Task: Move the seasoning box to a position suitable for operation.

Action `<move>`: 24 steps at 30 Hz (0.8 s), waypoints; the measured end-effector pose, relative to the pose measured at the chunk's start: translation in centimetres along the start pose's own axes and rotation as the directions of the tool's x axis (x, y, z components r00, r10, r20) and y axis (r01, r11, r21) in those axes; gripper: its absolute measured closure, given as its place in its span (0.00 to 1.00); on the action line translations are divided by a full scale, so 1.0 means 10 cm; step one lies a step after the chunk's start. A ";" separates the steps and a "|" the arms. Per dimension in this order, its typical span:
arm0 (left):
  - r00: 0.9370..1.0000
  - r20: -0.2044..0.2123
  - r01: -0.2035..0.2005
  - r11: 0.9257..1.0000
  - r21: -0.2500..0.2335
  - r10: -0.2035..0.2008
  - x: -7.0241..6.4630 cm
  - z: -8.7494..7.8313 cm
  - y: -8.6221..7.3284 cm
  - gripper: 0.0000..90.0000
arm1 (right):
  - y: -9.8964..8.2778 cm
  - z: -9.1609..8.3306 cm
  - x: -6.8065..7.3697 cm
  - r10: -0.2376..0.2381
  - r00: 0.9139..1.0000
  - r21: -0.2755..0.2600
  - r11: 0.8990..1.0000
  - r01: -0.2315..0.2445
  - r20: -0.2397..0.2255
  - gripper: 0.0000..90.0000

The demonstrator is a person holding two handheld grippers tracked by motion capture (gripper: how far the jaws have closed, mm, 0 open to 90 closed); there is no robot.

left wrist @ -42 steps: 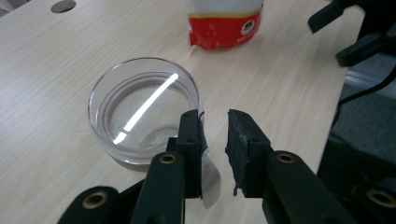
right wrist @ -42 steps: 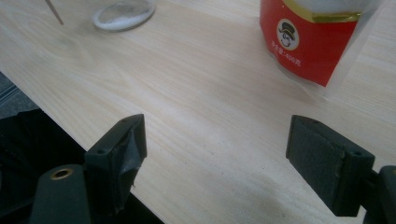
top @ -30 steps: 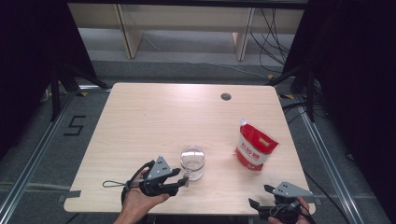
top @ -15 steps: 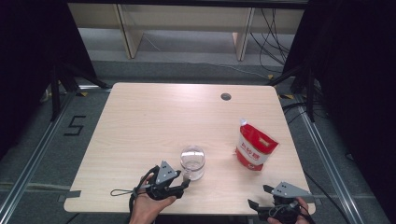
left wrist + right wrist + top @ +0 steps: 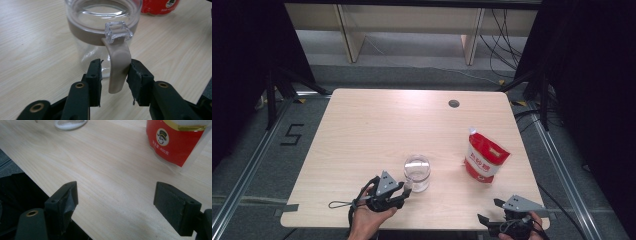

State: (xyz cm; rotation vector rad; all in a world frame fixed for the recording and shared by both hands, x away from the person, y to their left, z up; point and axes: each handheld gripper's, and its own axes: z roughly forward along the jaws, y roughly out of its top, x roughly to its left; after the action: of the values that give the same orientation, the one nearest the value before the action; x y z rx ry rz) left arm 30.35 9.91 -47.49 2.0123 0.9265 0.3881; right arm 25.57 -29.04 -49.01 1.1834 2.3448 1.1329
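Beige jar handle (image 5: 117,67) sits between the closing left claw (image 5: 113,75) pads, one pad touching; right claw (image 5: 115,202) wide.

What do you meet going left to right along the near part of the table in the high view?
Left gripper, its jaws just closing around the jar's handle → glass jar → red pouch → right gripper, jaws open, at the table's near edge.

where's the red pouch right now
In the high view the red pouch stands on the right half of the table, right of the glass jar and just beyond the right gripper.
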 end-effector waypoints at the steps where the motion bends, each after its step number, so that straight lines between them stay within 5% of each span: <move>1: 1.000 0.001 0.024 1.000 -0.017 -0.024 0.01 0.01 -0.01 0.73 | 0.00 0.00 0.00 -0.005 1.000 -0.004 1.000 0.005 -0.001 0.23; 5: 0.999 -0.029 -0.025 1.000 -0.007 0.025 0.13 -0.01 -0.01 0.77 | 0.00 0.00 0.01 0.004 1.000 -0.001 1.000 -0.004 -0.002 0.23; 9: 0.999 -0.039 0.012 1.000 -0.012 -0.012 0.22 0.05 -0.03 0.79 | 0.00 0.00 0.01 -0.004 1.000 -0.003 1.000 0.004 0.009 0.23; 11: 0.998 -0.059 -0.002 1.000 -0.008 0.002 0.27 0.07 -0.01 0.79 | -0.01 0.00 0.03 0.034 0.999 -0.001 0.999 -0.034 -0.002 0.23; 13: 0.997 -0.076 0.015 1.000 -0.014 -0.016 0.32 0.09 -0.01 0.80 | 0.00 0.01 0.01 0.009 1.000 -0.005 1.000 -0.009 -0.005 0.23; 20: 0.997 -0.068 -0.025 1.000 -0.008 0.025 0.36 0.09 0.00 0.81 | 0.00 0.01 0.04 0.043 0.999 0.007 0.999 -0.042 -0.010 0.23; 22: 0.999 -0.040 -0.008 0.999 -0.031 0.007 0.38 0.10 -0.01 0.81 | 0.00 0.01 0.05 0.036 0.999 0.008 0.999 -0.036 -0.008 0.23; 24: 0.998 -0.026 -0.056 0.998 -0.020 0.055 0.40 0.10 -0.01 0.82 | 0.00 0.02 0.02 0.007 1.000 -0.002 1.000 -0.007 -0.018 0.23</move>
State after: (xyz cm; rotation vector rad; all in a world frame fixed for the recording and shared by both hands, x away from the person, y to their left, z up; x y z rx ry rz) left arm 33.57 12.32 -48.40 2.0220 0.8801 0.4533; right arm 25.55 -28.78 -49.13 1.1870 2.3537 1.1524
